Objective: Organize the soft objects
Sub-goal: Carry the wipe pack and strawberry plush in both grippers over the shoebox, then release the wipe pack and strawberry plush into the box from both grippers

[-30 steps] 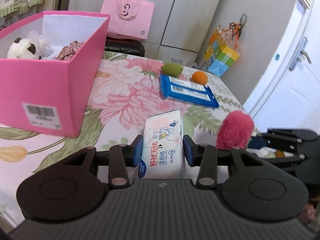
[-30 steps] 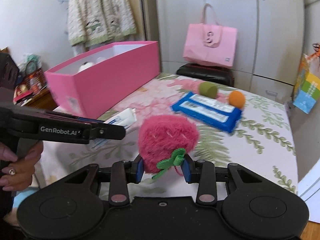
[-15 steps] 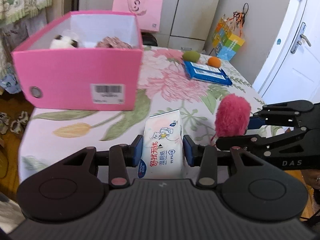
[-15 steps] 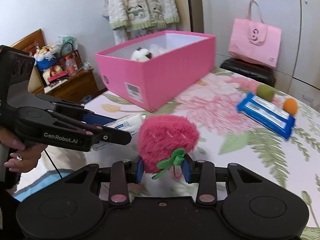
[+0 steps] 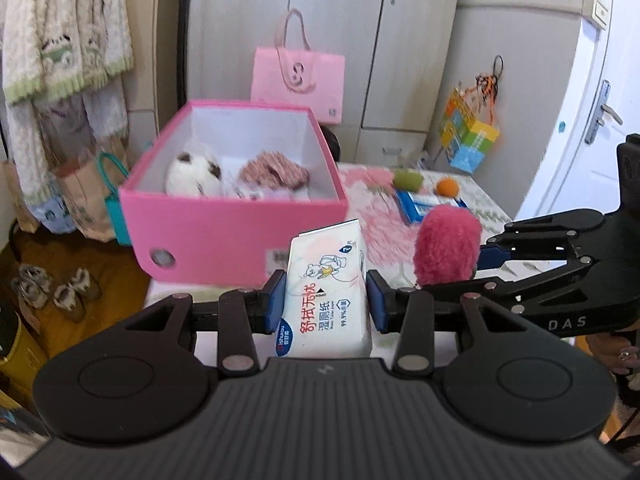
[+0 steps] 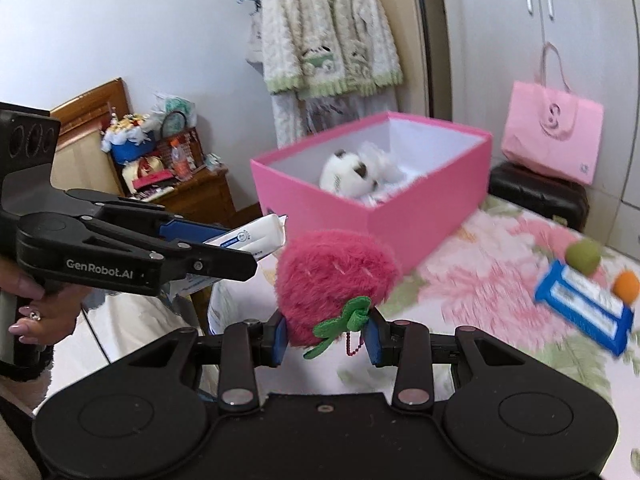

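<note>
My left gripper (image 5: 326, 304) is shut on a white pack of wet wipes (image 5: 326, 296) and holds it in the air in front of the open pink box (image 5: 236, 232). My right gripper (image 6: 326, 338) is shut on a fuzzy pink strawberry plush (image 6: 336, 284), held beside the left gripper; the plush also shows in the left wrist view (image 5: 446, 244). The pink box (image 6: 400, 224) holds a white plush with dark spots (image 5: 194, 174) and a pink patterned soft item (image 5: 276, 172).
On the floral table (image 6: 500, 280) lie a blue wipes pack (image 6: 584, 304), a green ball (image 6: 583, 256) and an orange ball (image 6: 626, 286). A pink bag (image 5: 298, 84) stands behind the box. Wardrobe, hanging clothes (image 6: 328, 36), a wooden nightstand (image 6: 192, 196) and shoes on the floor (image 5: 52, 290) surround.
Both grippers have risen and pulled back from the table with their objects held. The pink box now shows from higher up, its inside visible.
</note>
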`<act>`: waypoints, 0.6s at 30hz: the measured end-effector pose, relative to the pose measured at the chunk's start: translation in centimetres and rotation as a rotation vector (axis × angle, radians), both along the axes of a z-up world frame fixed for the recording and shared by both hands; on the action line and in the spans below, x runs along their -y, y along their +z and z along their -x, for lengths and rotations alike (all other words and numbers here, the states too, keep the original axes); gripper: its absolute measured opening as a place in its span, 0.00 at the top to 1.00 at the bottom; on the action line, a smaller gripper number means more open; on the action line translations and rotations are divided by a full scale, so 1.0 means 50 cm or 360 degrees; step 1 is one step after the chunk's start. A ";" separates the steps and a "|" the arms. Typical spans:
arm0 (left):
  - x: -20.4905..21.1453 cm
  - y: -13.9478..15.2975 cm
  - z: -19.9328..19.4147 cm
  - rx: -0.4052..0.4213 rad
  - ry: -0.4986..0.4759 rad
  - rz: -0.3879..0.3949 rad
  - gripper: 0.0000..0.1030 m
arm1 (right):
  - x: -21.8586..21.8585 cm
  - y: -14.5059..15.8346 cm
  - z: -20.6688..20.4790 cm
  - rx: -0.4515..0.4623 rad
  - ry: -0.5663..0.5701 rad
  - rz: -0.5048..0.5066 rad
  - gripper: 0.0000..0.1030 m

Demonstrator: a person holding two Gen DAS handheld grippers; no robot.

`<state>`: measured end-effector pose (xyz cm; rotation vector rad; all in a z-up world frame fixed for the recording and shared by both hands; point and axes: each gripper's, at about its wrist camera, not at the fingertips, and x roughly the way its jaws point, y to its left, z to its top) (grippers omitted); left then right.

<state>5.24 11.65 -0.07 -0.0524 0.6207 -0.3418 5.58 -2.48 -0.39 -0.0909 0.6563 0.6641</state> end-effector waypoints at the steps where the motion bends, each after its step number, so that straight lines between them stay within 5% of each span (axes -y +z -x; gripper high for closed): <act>1: -0.004 0.008 -0.004 0.0018 0.0004 -0.0001 0.60 | -0.005 0.007 -0.004 0.0015 0.0003 -0.0003 0.59; 12: -0.046 0.068 -0.099 0.0171 0.0061 0.0151 0.60 | -0.039 0.082 -0.110 0.0149 0.0018 -0.0045 0.59; 18: -0.049 0.074 -0.217 0.0167 0.0060 0.0183 0.60 | -0.060 0.086 -0.230 0.0224 -0.0035 0.0090 0.59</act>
